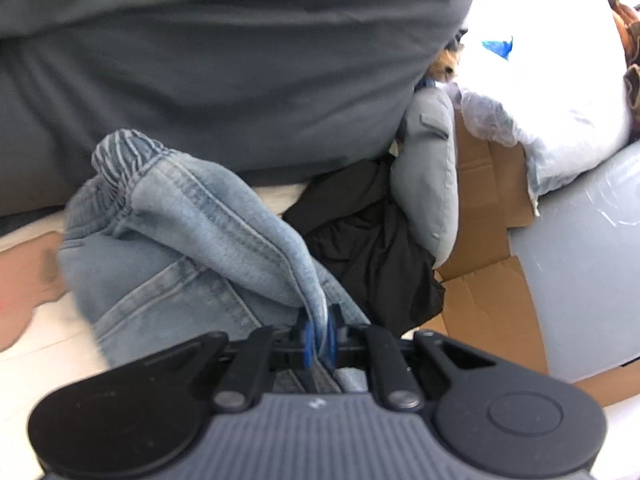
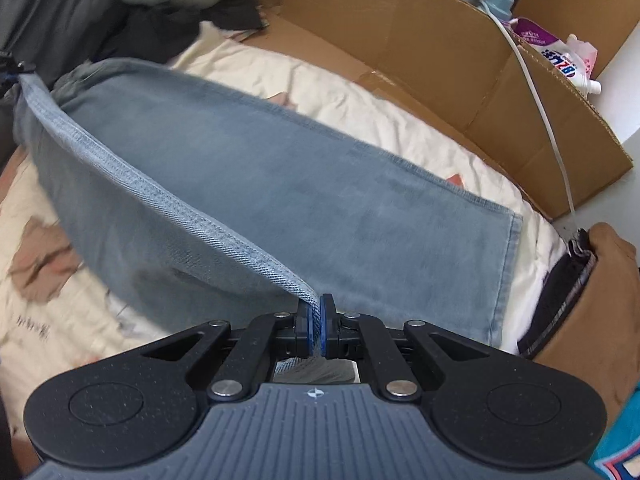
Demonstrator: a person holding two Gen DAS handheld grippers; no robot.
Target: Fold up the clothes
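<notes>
Left gripper (image 1: pixel 318 338) clamped on a seam of the light blue denim jeans (image 1: pixel 180 240) near the elastic waistband. Right gripper (image 2: pixel 317 326) pinched shut on the folded edge near the hem. Jeans (image 2: pixel 280 200) stretched above a cream patterned bedsheet (image 2: pixel 380 116). Beyond, an open brown cardboard box (image 2: pixel 440 52); pouch lettering (image 2: pixel 560 60) unreadable.

The only print I can make out sits on a white and purple refill pouch (image 2: pixel 560 54) lying in the cardboard box (image 2: pixel 460 60) in my right wrist view; its large dark blue characters appear upside down and I cannot read them with any confidence. Small print on its purple band is too tiny for me. My left wrist view offers no text I can read
</notes>
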